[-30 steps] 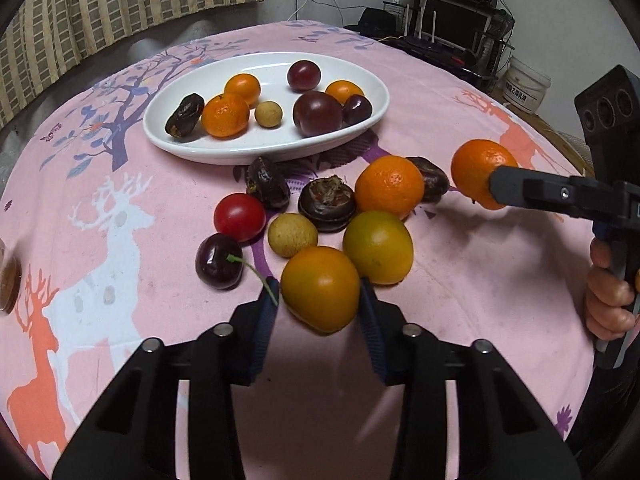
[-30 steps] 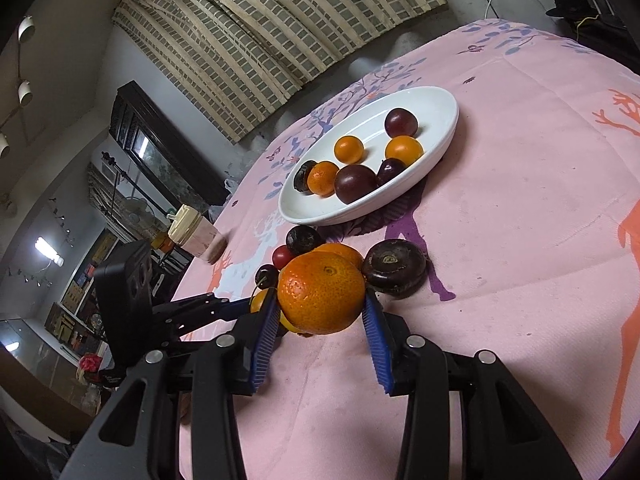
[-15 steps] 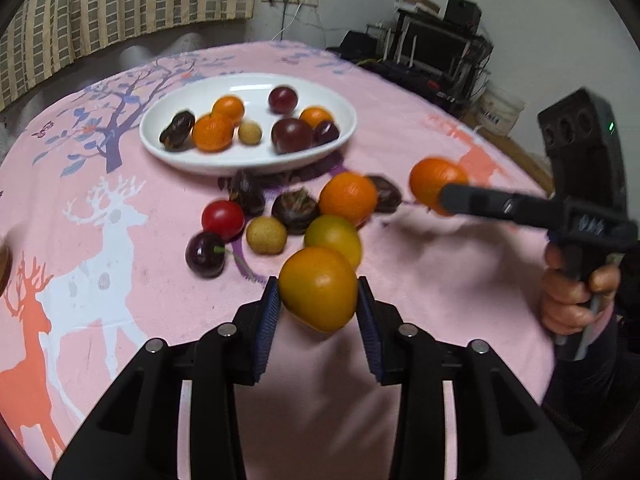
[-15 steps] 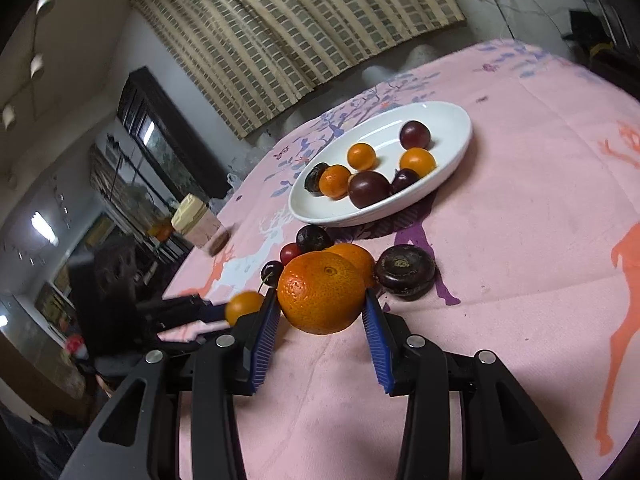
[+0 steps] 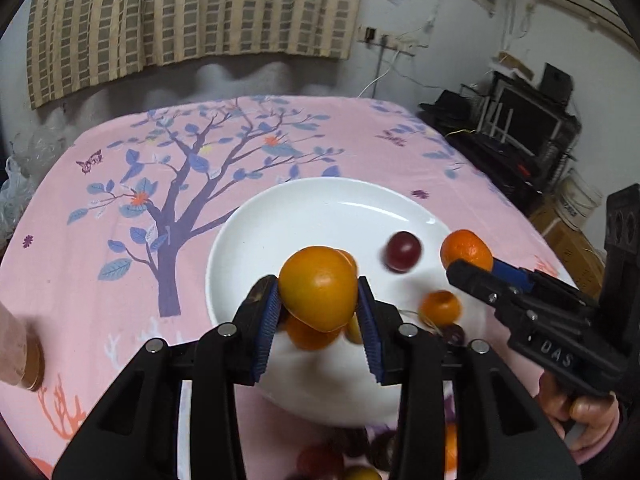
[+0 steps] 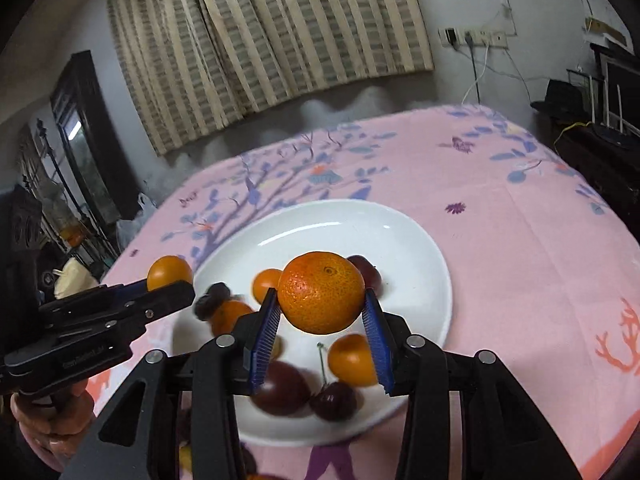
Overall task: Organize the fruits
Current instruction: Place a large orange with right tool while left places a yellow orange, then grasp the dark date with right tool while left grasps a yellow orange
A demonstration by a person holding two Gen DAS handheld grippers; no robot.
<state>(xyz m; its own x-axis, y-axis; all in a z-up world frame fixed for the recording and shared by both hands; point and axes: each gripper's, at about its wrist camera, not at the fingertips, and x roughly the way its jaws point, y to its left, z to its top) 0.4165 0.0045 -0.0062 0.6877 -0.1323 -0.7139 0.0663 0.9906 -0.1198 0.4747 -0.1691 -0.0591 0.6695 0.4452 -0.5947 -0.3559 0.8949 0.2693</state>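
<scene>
- Two fruits are held in the air above the white plate: a smooth yellow-orange fruit and a pitted mandarin.
- Left tool is closed on the yellow-orange fruit, its blue pads pressed against both sides, jaws only narrowly apart.
- Right tool is closed on the mandarin in the same way, blue pads on either side.
- In the left wrist view the right tool comes in from the right, the mandarin at its tip over the plate's right edge; a hand grips its handle.
- In the right wrist view the left tool comes in from the left, its fruit just beyond the plate's left rim.
- On the plate lie small orange fruits, a dark plum, a cherry with a stem, another dark red fruit and a dark date-like piece.
- More fruit sits blurred on the cloth at the plate's near edge, mostly hidden by the tools.
- Under it all the table wears a pink cloth printed with a blue-leaved tree and orange deer.
- Beyond the table hangs a striped curtain.
</scene>
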